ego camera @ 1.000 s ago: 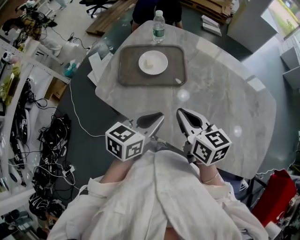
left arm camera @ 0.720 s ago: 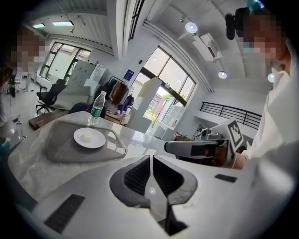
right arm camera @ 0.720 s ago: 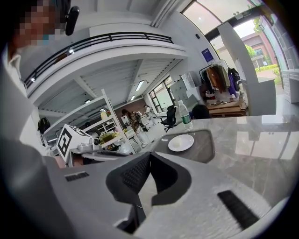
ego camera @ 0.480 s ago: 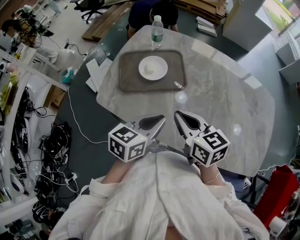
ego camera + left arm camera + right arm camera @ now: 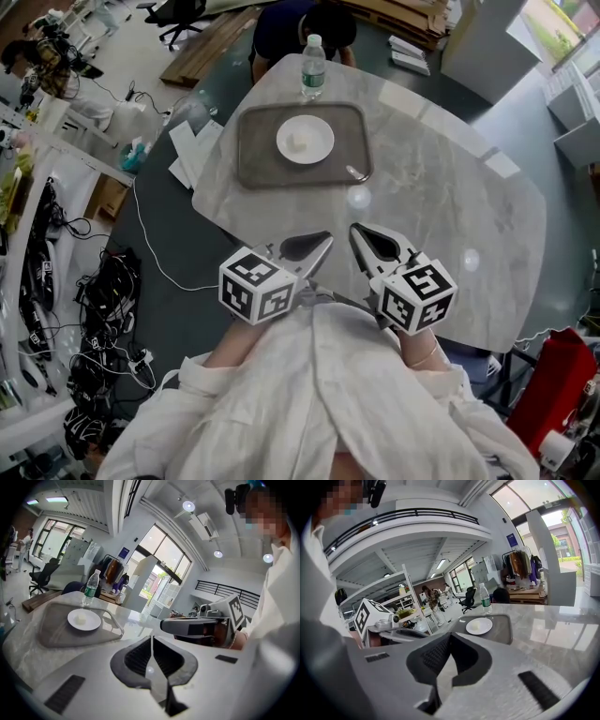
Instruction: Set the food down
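A small pale piece of food (image 5: 298, 142) lies on a white plate (image 5: 315, 133) in a grey tray (image 5: 258, 155) at the far side of the marble table (image 5: 441, 206). The same plate (image 5: 89, 622) (image 5: 480, 628) shows in both gripper views. My left gripper (image 5: 323, 239) and right gripper (image 5: 356, 230) are held side by side over the near table edge, close to the person's body, well short of the tray. Both are shut with nothing between their jaws. Left gripper (image 5: 151, 638) and right gripper (image 5: 450, 635) tips meet in their own views.
A water bottle (image 5: 312, 67) stands just beyond the tray. A seated person (image 5: 300, 23) is at the table's far end. Papers (image 5: 192, 141) hang off the left table edge. Cables and equipment (image 5: 103, 300) cover the floor on the left; a red object (image 5: 553, 384) stands at the lower right.
The view has shifted slightly, so the tray and plate sit a little higher in the head view. Both grippers stay near the table edge, shut as before.
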Motion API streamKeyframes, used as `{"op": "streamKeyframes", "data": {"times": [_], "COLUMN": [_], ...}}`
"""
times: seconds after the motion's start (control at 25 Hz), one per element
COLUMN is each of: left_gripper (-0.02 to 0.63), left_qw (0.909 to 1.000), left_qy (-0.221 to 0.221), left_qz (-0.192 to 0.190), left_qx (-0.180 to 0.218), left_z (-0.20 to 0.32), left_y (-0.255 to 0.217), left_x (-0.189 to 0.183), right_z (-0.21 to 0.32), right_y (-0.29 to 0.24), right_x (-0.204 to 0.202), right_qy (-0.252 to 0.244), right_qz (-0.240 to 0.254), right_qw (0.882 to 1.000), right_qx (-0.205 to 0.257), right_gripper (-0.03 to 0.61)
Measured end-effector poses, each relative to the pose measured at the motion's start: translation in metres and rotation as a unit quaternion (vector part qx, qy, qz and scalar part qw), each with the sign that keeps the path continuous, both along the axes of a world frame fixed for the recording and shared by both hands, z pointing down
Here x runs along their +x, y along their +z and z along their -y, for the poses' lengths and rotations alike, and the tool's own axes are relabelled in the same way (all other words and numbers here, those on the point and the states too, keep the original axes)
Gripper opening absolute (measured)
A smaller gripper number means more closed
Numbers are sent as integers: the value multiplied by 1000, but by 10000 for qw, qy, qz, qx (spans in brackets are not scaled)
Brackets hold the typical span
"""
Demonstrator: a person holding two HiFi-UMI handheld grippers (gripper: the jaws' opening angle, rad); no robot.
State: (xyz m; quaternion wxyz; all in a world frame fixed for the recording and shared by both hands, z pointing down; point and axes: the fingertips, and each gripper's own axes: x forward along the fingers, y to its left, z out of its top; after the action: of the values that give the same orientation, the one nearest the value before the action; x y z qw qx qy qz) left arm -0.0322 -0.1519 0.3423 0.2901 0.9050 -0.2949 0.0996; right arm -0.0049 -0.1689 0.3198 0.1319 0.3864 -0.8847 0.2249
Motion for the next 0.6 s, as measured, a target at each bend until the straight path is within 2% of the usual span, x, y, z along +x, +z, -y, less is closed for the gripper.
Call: {"op": "streamKeyframes", "data": {"times": [0.6], "left_gripper": [26], "left_qw": [10000], "left_qy": [-13], "left_qz": [45], "left_qx": [-22], "left_z": [-5], "left_y": [2], "left_x": [-7], "right_z": [-13], "right_y": [8], "right_x": [-9], "right_qy": [-170], "right_qz": [-225], "right_qw": [9995], "right_qx": [-164], "right_gripper": [2]}}
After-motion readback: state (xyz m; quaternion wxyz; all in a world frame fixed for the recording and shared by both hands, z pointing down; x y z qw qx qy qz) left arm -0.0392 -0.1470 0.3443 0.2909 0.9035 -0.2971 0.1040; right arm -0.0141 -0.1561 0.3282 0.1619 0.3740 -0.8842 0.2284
